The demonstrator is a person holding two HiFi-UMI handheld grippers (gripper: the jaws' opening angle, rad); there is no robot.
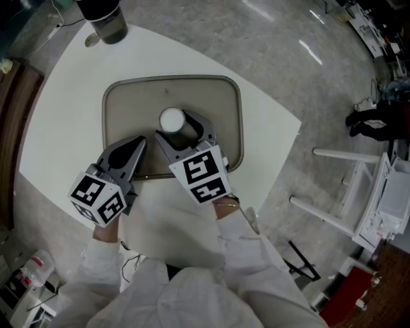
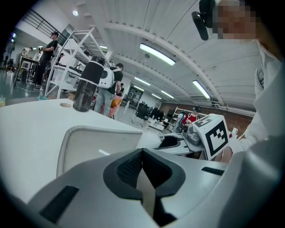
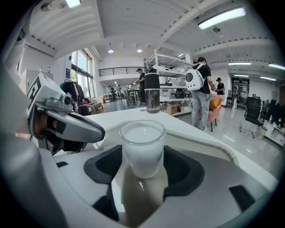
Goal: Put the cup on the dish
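A clear cup with a milky white inside stands upright on the grey dish, a rounded rectangular tray on the white table. My right gripper reaches onto the tray from the near side, its jaws on either side of the cup. In the right gripper view the cup sits between the dark pads, which flank it without pressing. My left gripper lies at the tray's near left edge, jaws shut and empty. In the left gripper view the gripper points across the tray.
A dark tumbler stands at the table's far left corner, beside a small round lid. The table's right edge drops to the floor, where a white rack stands. People stand far off behind the table.
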